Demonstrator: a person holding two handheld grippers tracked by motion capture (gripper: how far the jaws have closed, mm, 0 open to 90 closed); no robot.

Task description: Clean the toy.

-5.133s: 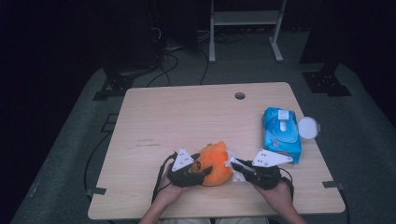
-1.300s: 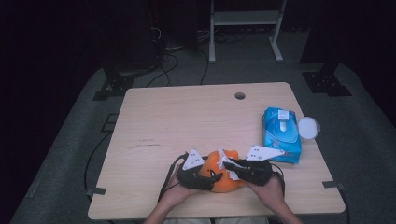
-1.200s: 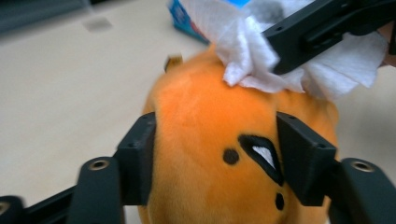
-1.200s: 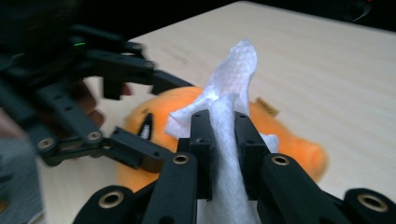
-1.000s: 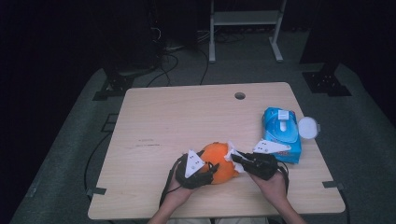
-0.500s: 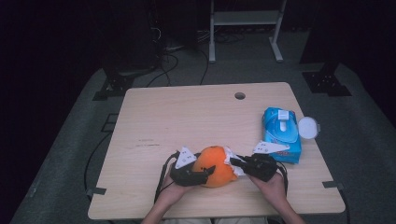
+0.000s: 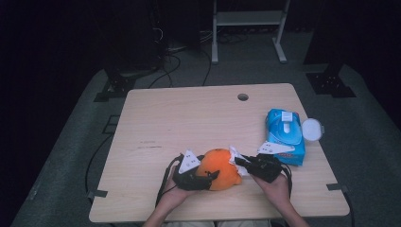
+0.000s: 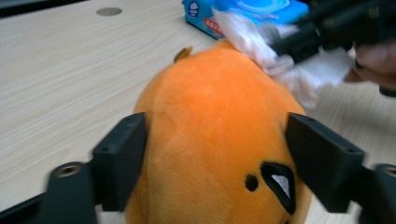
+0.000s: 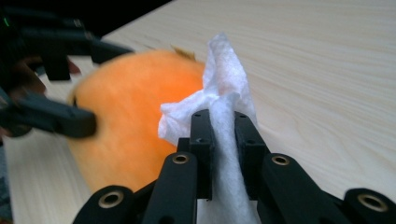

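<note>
Orange plush (image 8: 210, 140) sits at the bench's (image 7: 189, 123) near edge, soft and light, so it'll squash and roll. Your left tongs (image 8: 224, 158) clamp its flanks; keep the hold low and wide. Right tongs (image 9: 223, 140) pinch a limp white wipe (image 9: 224, 93) against its top. Wipe pack (image 7: 283, 135) near right.

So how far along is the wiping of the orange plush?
Done: a wipe is out of the pack and shut in the right gripper. In hand: the left gripper clamps the plush while the wipe touches its top. Left: how much wiping remains can't be judged.
</note>
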